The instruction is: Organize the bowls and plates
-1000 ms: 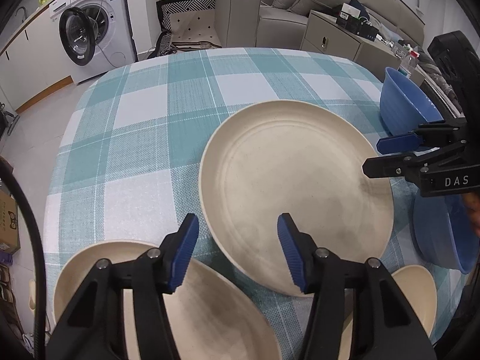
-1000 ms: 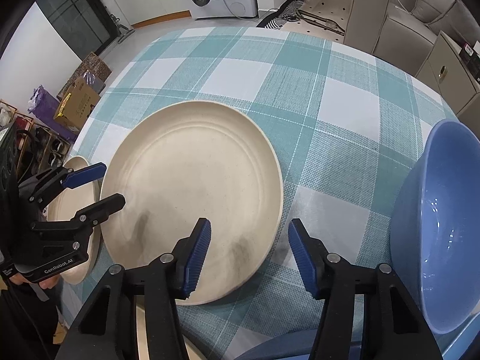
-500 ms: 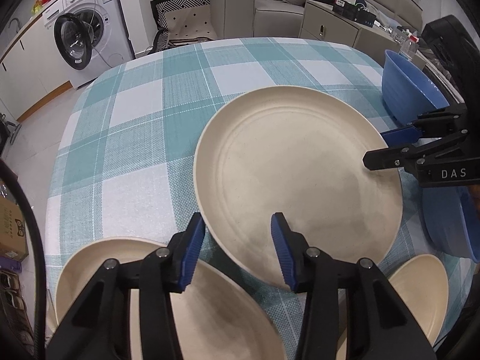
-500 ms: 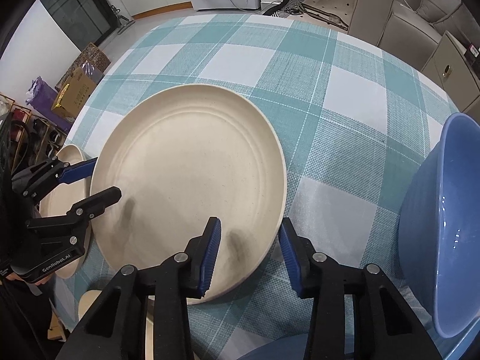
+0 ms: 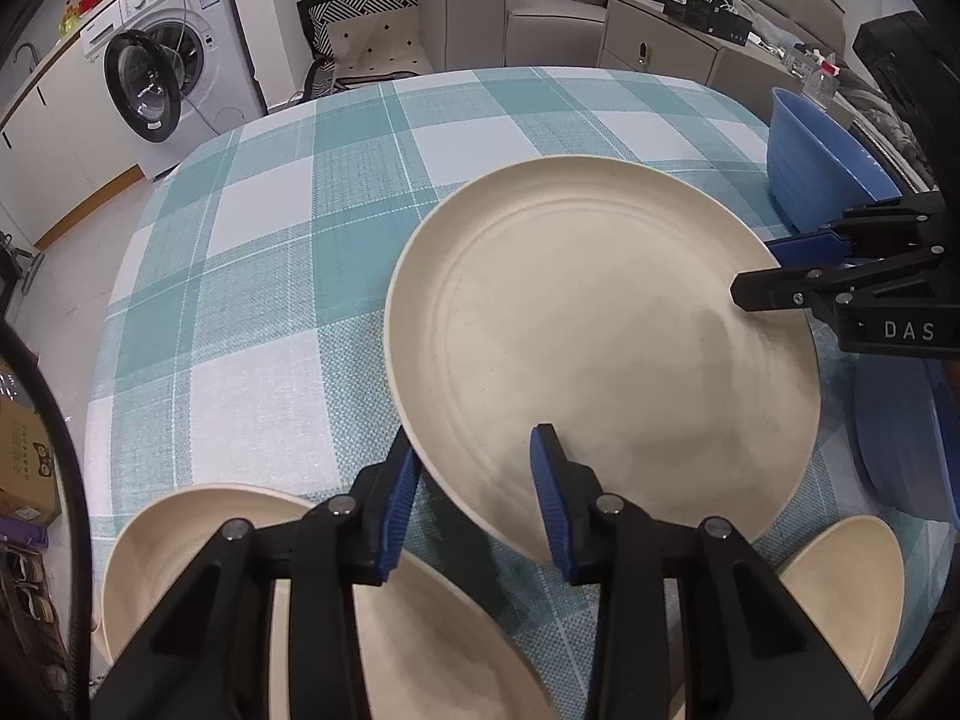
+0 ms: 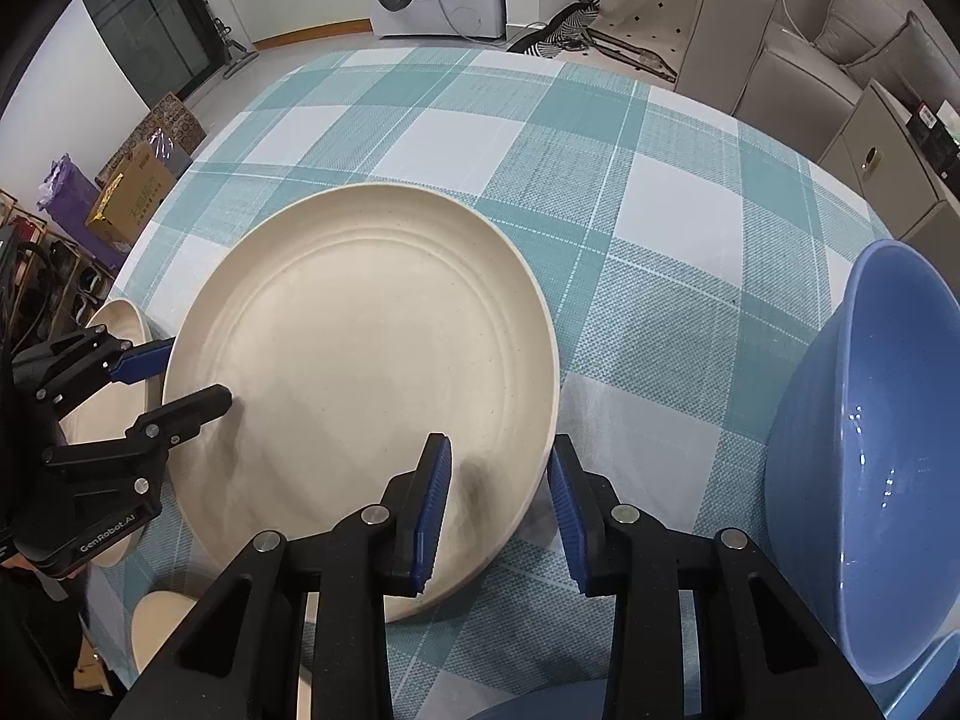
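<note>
A large cream plate (image 5: 600, 330) (image 6: 360, 360) lies on the teal checked tablecloth (image 5: 270, 252). My left gripper (image 5: 474, 498) (image 6: 180, 378) straddles its near-left rim, one blue pad outside the edge and one over the plate's inside. Its jaws are closing with a gap still showing. My right gripper (image 6: 498, 510) (image 5: 780, 267) straddles the opposite rim the same way, jaws also closing, and the pads do not visibly press. A blue bowl (image 6: 870, 450) (image 5: 822, 174) stands to the right of the plate.
Another cream plate (image 5: 156, 552) (image 6: 114, 324) lies under my left gripper, and a small cream dish (image 5: 840, 588) sits near the front edge. A second blue bowl (image 5: 900, 438) is beside it. A washing machine (image 5: 162, 78) and sofa (image 5: 540, 12) stand beyond the table.
Both grippers' jaws have narrowed steadily, and each now straddles the large plate's rim. The plate looms slightly larger in both views.
</note>
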